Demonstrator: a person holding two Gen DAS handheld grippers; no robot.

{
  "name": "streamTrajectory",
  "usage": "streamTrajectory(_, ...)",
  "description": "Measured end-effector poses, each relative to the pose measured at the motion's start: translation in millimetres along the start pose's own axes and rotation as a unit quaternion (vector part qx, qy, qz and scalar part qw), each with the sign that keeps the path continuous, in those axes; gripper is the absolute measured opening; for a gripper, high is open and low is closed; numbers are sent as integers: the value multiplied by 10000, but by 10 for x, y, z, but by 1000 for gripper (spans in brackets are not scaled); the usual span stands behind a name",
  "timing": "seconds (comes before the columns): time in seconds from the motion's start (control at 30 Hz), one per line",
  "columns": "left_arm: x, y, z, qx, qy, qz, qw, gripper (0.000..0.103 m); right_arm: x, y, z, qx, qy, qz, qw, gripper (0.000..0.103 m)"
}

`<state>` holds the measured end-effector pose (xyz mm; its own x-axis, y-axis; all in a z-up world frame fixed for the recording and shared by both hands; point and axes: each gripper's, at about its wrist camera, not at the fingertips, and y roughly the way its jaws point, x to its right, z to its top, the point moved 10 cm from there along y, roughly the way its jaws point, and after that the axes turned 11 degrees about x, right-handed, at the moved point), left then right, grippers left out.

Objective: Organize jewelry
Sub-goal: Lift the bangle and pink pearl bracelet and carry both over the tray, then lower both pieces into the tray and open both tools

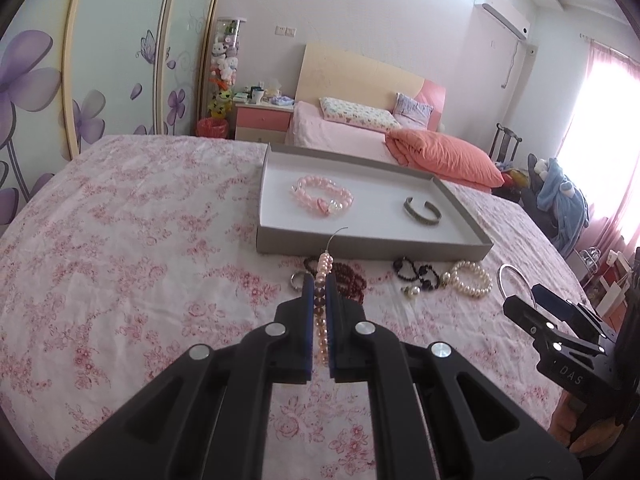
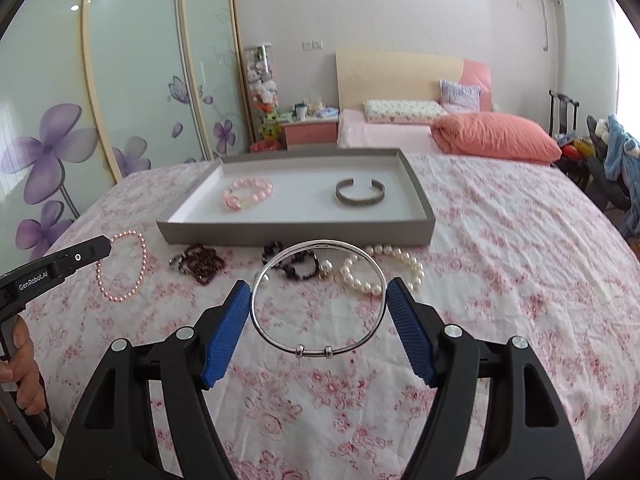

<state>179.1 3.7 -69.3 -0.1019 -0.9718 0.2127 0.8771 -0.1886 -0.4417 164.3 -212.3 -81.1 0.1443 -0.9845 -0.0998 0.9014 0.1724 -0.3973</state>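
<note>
Coral pillow (image 2: 496, 136), perhaps plush toys (image 2: 262, 80)

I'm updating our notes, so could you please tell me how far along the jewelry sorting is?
Done: a chunky pink bead bracelet and a grey metal cuff lie in the shallow grey tray. In hand: the left gripper pinches a small pink pearl strand; the right gripper spans a thin silver bangle. Left on the bedspread: dark red beads, black beads, white pearls.

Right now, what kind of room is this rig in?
Almost certainly a home bedroom: a made bed with pillows and a headboard at the back, a pink nightstand beside it, and sliding wardrobe doors with purple flower prints. The work surface looks like a second bed under a floral sheet.
</note>
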Motion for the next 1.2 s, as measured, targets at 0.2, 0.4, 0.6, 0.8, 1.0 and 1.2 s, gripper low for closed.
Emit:
streamTrajectory(0.2, 53, -59, 219, 257, 11, -15, 9997, 6, -43, -41, 216, 313, -134, -5, 9994, 70)
streamTrajectory(0.4, 133, -70, 467, 528, 94, 94, 9985, 6, -28, -34, 475, 636, -203, -90, 9977, 70)
streamTrajectory(0.6, 257, -21, 601, 691, 282, 272, 9968, 6, 2, 22, 701, 926, -255, -156, 9953, 70)
streamTrajectory(0.8, 381, 124, 711, 764, 531, 471, 9946, 6, 39, 144, 865, 1147, -381, -237, 9924, 70)
streamTrajectory(1.0, 441, 348, 826, 793, 793, 703, 9912, 6, 105, 288, 937, 1199, -394, -295, 9916, 70)
streamTrajectory(1.2, 418, 625, 882, 730, 922, 849, 9894, 6, 191, 509, 983, 1128, -421, -349, 9921, 70)
